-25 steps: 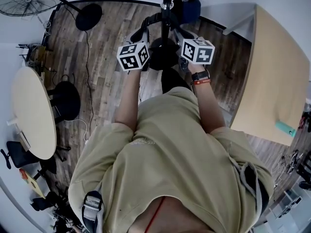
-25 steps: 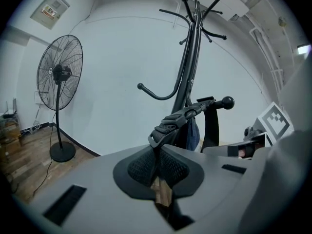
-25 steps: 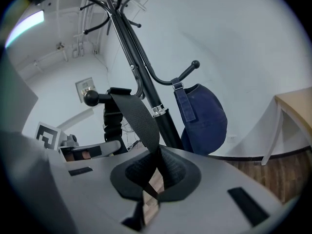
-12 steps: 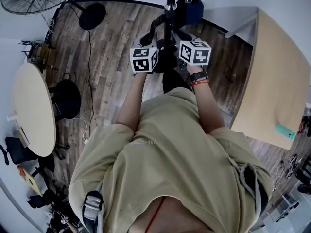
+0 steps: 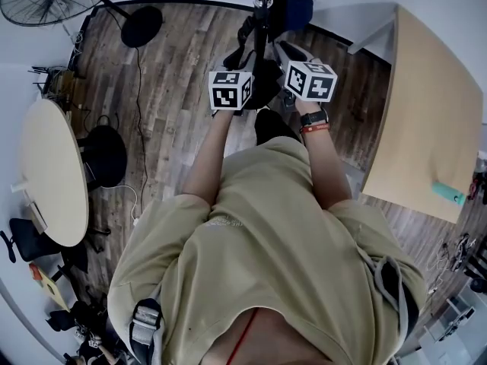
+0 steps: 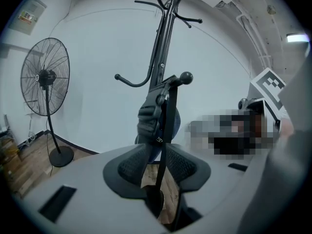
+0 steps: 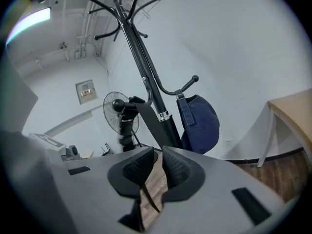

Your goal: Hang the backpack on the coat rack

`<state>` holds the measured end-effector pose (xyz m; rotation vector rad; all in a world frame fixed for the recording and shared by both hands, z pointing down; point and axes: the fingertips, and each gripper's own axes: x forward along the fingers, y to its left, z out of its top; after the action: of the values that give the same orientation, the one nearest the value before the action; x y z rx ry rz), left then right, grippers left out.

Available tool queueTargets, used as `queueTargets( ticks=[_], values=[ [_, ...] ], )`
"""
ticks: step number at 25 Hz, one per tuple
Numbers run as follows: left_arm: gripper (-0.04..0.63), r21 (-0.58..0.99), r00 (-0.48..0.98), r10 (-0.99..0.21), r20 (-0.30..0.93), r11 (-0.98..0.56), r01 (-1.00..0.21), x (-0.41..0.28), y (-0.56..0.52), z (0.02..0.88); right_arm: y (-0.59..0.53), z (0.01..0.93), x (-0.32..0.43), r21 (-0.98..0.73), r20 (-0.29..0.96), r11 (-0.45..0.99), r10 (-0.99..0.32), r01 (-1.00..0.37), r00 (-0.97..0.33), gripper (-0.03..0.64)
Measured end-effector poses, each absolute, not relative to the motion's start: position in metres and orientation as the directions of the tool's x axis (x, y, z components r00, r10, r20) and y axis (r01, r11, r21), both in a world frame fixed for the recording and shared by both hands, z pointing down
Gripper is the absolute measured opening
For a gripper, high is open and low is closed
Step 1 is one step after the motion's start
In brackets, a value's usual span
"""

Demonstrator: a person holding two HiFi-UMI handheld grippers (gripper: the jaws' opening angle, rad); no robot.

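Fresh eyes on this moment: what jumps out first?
The black coat rack stands mid-frame in both gripper views, a black strap draped over one ball-tipped hook and a navy bag hanging from another. The left hand-held gripper is opening its jaws with that strap running between them.
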<state>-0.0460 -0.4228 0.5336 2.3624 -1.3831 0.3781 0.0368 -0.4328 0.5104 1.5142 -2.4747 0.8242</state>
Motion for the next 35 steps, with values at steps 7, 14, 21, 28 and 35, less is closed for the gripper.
queueTargets(
  ticks=[7,14,21,28,35],
  values=[
    [0.147,0.218,0.491,-0.797,0.351,-0.44,-0.871,-0.057,-0.383,0.505,-0.386,0.492,0.041,-0.382,0.357,0.323,-0.813,-0.866,-0.461,0.064],
    [0.14,0.178,0.51,-0.812,0.285,-0.477,-0.86,-0.067,-0.333,0.47,-0.335,0.482,0.042,-0.358,0.333,0.298,-0.845,-0.885,-0.419,0.061],
    [0.11,0.114,0.488,-0.844,0.223,-0.474,-0.873,-0.087,-0.29,0.442,-0.294,0.448,0.055,-0.277,0.265,0.271,-0.901,-0.922,-0.344,0.05],
    [0.07,0.083,0.479,-0.862,0.168,-0.472,-0.878,-0.103,-0.251,0.425,-0.248,0.426,0.065,-0.237,0.199,0.244,-0.935,-0.94,-0.293,0.03],
    [0.031,0.044,0.469,-0.878,0.095,-0.467,-0.883,-0.108,-0.219,0.404,-0.207,0.407,0.07,-0.076,0.094,0.2,-0.974,-0.977,-0.207,0.015]
  ],
)
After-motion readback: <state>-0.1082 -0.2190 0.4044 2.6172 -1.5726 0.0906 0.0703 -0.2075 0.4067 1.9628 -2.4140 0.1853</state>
